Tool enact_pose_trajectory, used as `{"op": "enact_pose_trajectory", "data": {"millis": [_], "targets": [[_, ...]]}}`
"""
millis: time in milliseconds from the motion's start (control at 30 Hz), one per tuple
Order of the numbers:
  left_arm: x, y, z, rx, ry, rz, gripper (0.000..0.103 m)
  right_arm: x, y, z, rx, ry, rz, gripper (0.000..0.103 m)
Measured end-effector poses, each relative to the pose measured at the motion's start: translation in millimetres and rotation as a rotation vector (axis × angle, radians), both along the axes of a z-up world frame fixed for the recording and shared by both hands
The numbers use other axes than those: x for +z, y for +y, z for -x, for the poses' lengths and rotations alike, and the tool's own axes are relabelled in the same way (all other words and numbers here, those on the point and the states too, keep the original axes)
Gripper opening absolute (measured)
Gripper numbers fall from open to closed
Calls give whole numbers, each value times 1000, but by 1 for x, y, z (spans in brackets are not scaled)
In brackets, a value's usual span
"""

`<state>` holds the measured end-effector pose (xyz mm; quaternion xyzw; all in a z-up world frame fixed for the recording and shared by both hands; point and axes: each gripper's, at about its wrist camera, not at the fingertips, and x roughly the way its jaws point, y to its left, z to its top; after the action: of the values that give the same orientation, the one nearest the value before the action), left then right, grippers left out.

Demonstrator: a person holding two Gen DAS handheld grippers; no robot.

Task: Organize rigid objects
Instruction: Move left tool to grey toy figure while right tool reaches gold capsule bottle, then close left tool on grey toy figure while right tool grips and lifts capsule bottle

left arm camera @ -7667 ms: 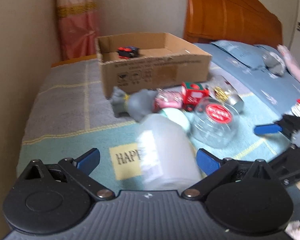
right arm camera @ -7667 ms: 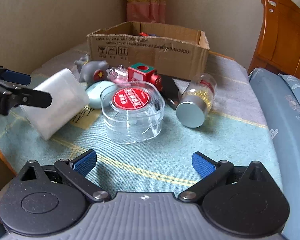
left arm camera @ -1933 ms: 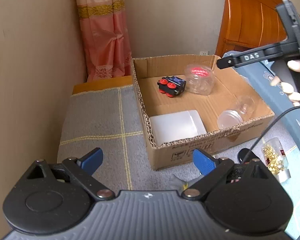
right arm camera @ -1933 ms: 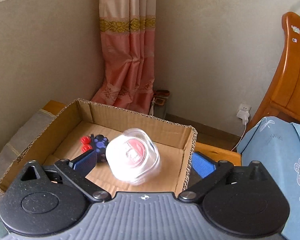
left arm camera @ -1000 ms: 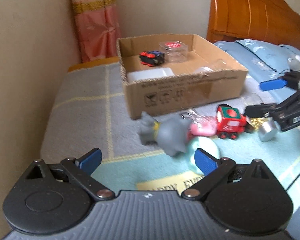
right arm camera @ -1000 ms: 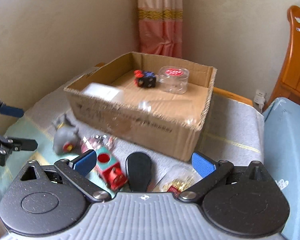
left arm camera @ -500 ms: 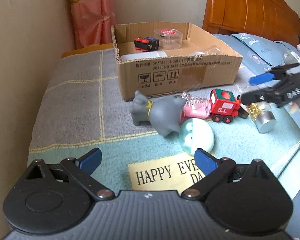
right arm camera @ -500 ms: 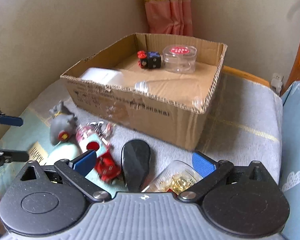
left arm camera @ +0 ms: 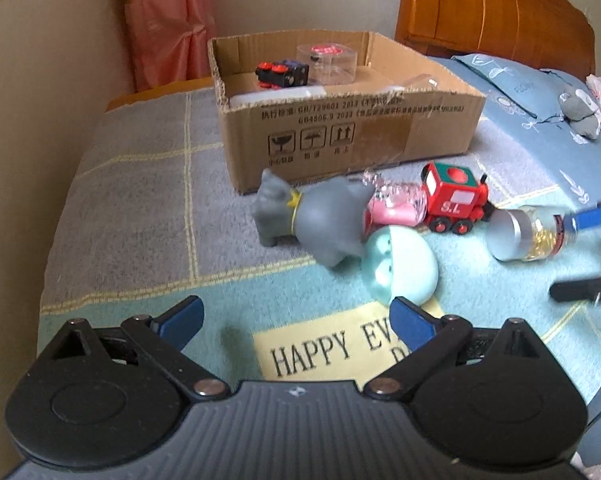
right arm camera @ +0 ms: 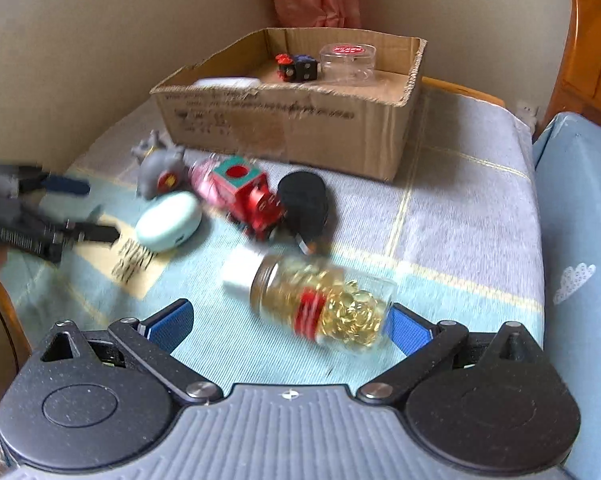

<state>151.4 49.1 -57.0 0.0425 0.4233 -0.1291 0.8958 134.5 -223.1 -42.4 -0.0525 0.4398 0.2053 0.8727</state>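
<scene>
A cardboard box (left arm camera: 340, 136) stands on the bed and holds a red-and-black toy (left arm camera: 282, 73), a clear tub with a red label (left arm camera: 326, 60) and a white container (left arm camera: 276, 96). In front of it lie a grey toy animal (left arm camera: 320, 220), a pink item (left arm camera: 396, 208), a red toy train (left arm camera: 454, 200), a mint oval case (left arm camera: 400, 272) and a jar of gold capsules (right arm camera: 324, 304). My left gripper (left arm camera: 296, 322) is open and empty, just short of the mint case. My right gripper (right arm camera: 290, 326) is open with the jar lying between its fingers.
A black oval object (right arm camera: 304, 204) lies beside the train. The wall runs along the left side of the bed. A wooden headboard (left arm camera: 492, 12) and blue pillow (left arm camera: 520, 84) lie to the right. A yellow "HAPPY" patch (left arm camera: 332, 348) marks the blanket.
Both grippers have moved down and closer to the loose items. The jar now lies between my right gripper's fingers, and the mint case is nearer my left gripper.
</scene>
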Motion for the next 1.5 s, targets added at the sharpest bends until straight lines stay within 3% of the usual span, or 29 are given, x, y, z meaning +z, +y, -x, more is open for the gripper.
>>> {"op": "enact_pose_trajectory", "data": {"millis": [133,333,633,733,900,1100,1367,1500], "targets": [[7,-5,-9,-19,-32,-12,99,-11,12,11,-58,-25,51,103],[10,-16,-29,-67,-80,-45,99,-26,14,10,-149,-37,45,103],[-1,-25,-55,-106,-81,-93,99,-27,15,4,-180,-59,44,103],[-2,-19,-61,-93,-72,-69,99,-27,16,1,-180,-61,44,103],[-4,-13,-66,-63,-65,-60,99,-23,12,-2,-198,-50,9,103],[-10,-20,-67,-93,-65,-110,98,-13,13,-8,-215,-70,-56,103],[-9,-17,-69,-100,-43,-75,90,-15,27,-17,-239,-73,1,103],[-10,-19,-72,-110,-24,-65,80,-14,30,-20,-263,-67,14,103]]}}
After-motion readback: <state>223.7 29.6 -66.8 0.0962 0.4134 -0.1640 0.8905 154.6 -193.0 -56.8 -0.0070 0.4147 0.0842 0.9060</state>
